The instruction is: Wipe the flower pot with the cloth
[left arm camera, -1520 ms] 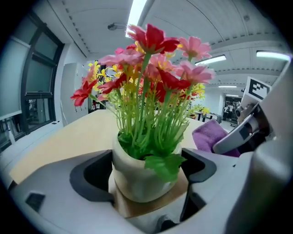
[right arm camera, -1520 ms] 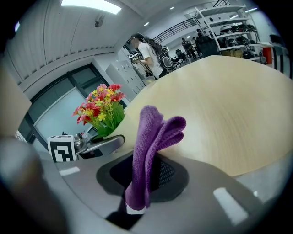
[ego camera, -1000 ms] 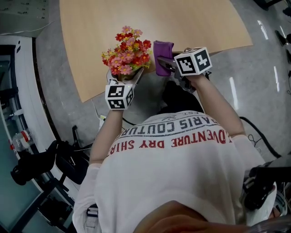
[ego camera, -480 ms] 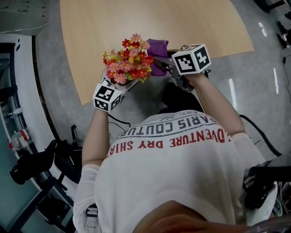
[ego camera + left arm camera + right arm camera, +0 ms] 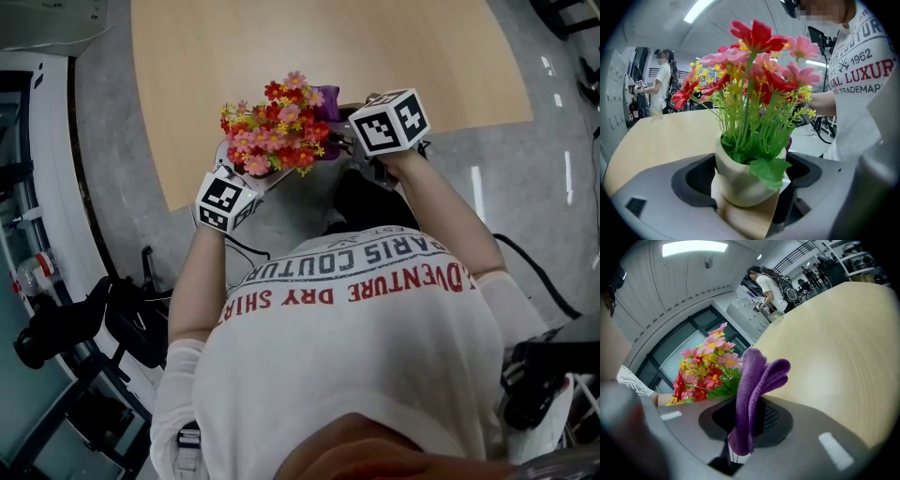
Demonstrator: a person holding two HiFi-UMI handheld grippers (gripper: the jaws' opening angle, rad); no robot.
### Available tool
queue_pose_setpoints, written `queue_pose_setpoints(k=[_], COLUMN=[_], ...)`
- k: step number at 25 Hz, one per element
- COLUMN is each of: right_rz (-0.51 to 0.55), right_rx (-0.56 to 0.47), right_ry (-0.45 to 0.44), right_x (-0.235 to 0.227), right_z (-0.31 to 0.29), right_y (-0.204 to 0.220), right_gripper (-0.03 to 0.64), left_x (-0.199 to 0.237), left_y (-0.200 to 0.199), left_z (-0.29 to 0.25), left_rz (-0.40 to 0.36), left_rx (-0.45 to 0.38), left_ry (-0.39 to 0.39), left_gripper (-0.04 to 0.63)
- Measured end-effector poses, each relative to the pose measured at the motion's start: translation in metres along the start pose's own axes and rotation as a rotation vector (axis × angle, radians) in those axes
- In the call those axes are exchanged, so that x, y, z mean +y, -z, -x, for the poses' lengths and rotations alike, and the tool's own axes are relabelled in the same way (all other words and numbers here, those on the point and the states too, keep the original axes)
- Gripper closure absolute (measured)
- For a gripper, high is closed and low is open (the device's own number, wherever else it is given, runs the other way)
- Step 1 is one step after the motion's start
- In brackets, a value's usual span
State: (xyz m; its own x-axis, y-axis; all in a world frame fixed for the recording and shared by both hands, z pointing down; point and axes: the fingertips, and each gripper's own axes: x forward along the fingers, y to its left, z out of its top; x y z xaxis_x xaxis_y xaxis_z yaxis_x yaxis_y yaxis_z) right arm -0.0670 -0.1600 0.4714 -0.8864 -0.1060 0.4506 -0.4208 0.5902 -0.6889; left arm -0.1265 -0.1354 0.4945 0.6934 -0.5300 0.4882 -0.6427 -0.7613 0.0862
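My left gripper [image 5: 748, 197] clamps the white flower pot [image 5: 739, 180] at the near edge of the pale wooden table [image 5: 281, 47]. Just right, my right gripper [image 5: 746, 430] pinches the purple cloth [image 5: 753, 380]. Glossy grey floor [image 5: 525, 169] surrounds the table.

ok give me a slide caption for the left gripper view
Left gripper holding a white flower pot of red and pink flowers, wooden table behind.

The person's white shirt [image 5: 375, 356] has upside-down words in the head view: grey "ARIS COUTUR" and red "DVENTURE DRY SHIR". In the left gripper view, at two o'clock, it reads "1962", "LUXUR" and "TRADEMA"
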Motion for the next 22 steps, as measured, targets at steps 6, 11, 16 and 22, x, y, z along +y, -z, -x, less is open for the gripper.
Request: queue_pose_setpoints(k=[6,11,16,22], right_rz=[0.000,0.017,0.000,0.003], right_rx=[0.043,0.128,0.160,0.159], right_ry=[0.008,0.061,0.096,0.095], right_x=[-0.007,-0.022,-0.034,-0.036], right_z=[-0.009,-0.018,-0.022,-0.021], right_y=[0.003,0.014,0.020,0.019], right_gripper=[0.560,0.560,0.560,0.560], left_x=[0.001,0.001,0.001,0.002], left_y=[0.001,0.001,-0.003,-0.007], left_z=[0.001,0.002,0.003,0.003], left_rz=[-0.004,-0.008,-0.012,-0.021], left_rx=[-0.006,-0.004,0.007,0.022], left_ry=[0.004,0.013,0.019,0.004], left_gripper=[0.123,0.123,0.123,0.123])
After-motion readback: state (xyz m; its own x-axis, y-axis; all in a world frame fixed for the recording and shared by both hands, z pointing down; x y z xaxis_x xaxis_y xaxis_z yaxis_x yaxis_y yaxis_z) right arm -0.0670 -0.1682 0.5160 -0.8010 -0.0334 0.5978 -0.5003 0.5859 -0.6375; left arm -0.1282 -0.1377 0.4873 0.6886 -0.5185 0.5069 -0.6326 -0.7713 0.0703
